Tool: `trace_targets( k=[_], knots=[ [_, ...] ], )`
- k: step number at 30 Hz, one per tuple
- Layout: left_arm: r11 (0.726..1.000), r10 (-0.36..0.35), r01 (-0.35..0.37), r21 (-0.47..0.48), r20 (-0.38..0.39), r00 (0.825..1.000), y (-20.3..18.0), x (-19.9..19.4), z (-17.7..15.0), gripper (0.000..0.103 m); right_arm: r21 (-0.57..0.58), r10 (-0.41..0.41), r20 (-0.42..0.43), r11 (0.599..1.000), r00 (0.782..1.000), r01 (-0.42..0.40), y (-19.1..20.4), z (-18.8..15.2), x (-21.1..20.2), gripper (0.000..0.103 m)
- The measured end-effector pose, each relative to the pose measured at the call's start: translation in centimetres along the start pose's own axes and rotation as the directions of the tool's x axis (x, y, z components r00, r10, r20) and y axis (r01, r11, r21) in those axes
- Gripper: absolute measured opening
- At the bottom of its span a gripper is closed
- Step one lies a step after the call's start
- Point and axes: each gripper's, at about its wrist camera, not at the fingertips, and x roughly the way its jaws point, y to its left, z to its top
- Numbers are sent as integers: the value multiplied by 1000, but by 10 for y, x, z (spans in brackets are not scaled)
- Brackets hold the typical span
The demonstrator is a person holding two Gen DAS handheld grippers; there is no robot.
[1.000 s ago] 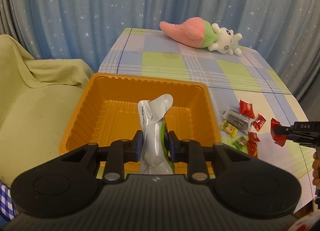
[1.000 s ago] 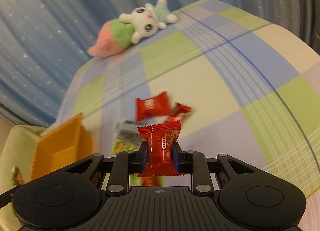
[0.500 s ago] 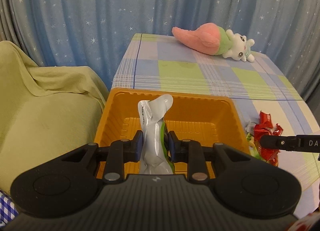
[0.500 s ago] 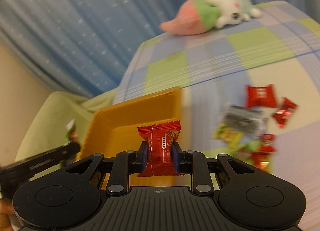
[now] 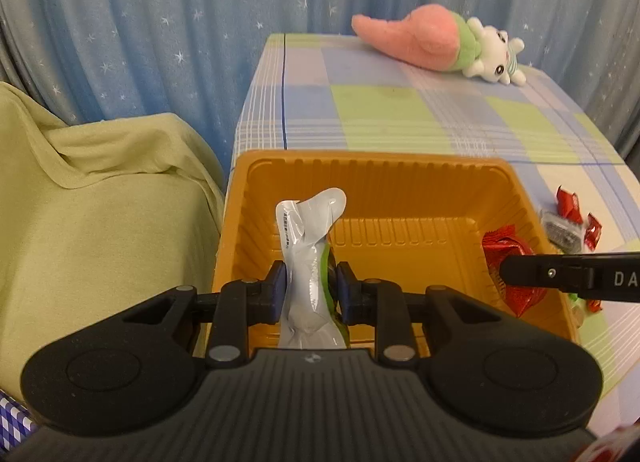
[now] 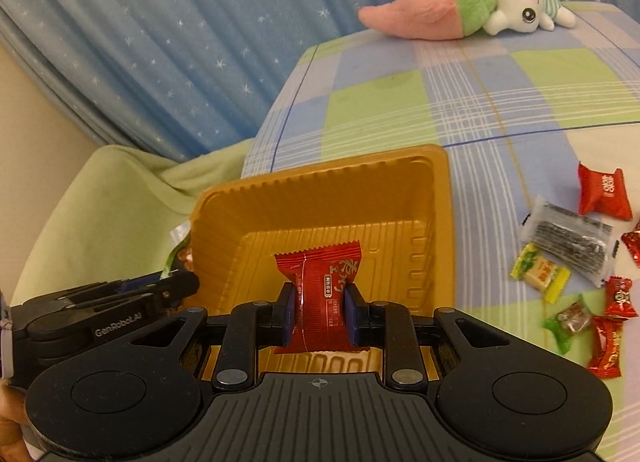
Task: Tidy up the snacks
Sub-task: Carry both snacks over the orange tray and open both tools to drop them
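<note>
An orange plastic tray (image 5: 368,178) (image 6: 436,222) sits at the near left corner of the checked table. My left gripper (image 5: 311,289) is shut on a silver and green snack packet (image 5: 308,238) and holds it over the tray's near left side. My right gripper (image 6: 322,312) is shut on a red candy packet (image 6: 320,282) over the tray's inside; it also shows in the left wrist view (image 5: 510,262), entering from the right. The left gripper shows at the left in the right wrist view (image 6: 176,286).
Several loose snacks lie on the table right of the tray: a red packet (image 6: 604,192), a clear packet of dark sticks (image 6: 568,240), a yellow candy (image 6: 540,272). A plush toy (image 5: 440,44) lies at the table's far side. A green-covered chair (image 5: 92,214) stands left.
Both grippers have moved over the tray. The right gripper carried the red candy packet leftward from the snack pile to above the tray's inside. The left kept its packet.
</note>
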Motion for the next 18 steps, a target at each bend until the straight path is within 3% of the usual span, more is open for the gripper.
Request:
trace_targets(
  k=[10,18],
  knots=[
    [1000,-14,15,21,-54,998,4,22,-3,24,7,-21,-23,1000,1000,21,3,-2,11,26],
    [999,-41,41,6,-48,998,12,6,-9,26,6,-20,-33,1000,999,20,8,-4,15,26]
  ],
)
